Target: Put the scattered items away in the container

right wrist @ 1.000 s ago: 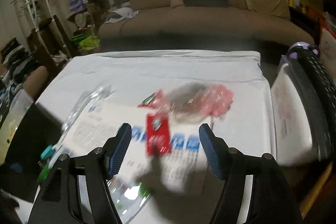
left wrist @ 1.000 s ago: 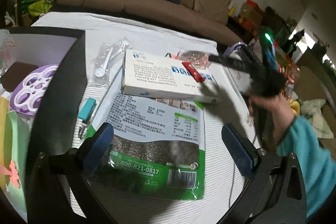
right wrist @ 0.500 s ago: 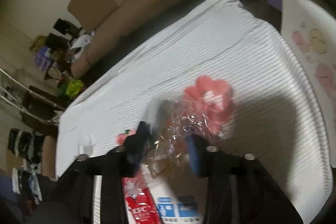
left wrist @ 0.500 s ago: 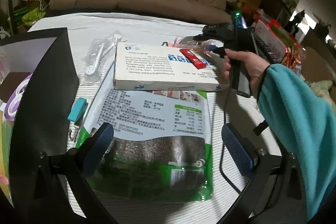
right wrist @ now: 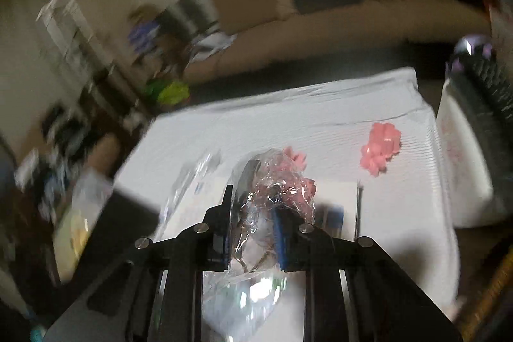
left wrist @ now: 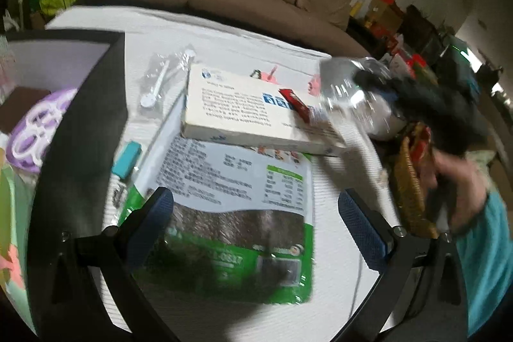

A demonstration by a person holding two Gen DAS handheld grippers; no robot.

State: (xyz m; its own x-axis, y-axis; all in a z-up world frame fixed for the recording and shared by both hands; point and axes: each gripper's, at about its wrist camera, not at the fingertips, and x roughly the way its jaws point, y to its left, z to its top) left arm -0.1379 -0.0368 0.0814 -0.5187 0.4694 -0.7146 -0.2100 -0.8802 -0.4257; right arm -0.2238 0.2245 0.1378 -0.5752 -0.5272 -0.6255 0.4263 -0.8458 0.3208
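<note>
Now the right gripper (right wrist: 251, 233) pinches a crinkly clear bag (right wrist: 272, 191) above the white box (left wrist: 256, 114), likely bound for the black container (left wrist: 83, 117) at nine o'clock, while the left gripper (left wrist: 256, 217) hangs wide, empty

The left gripper (left wrist: 256, 213) hangs with jaws apart above the green seaweed packet (left wrist: 231, 213).

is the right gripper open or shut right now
Shut. In the right wrist view the right gripper has both blue pads pressed into a crinkled clear plastic bag holding pink items.
</note>
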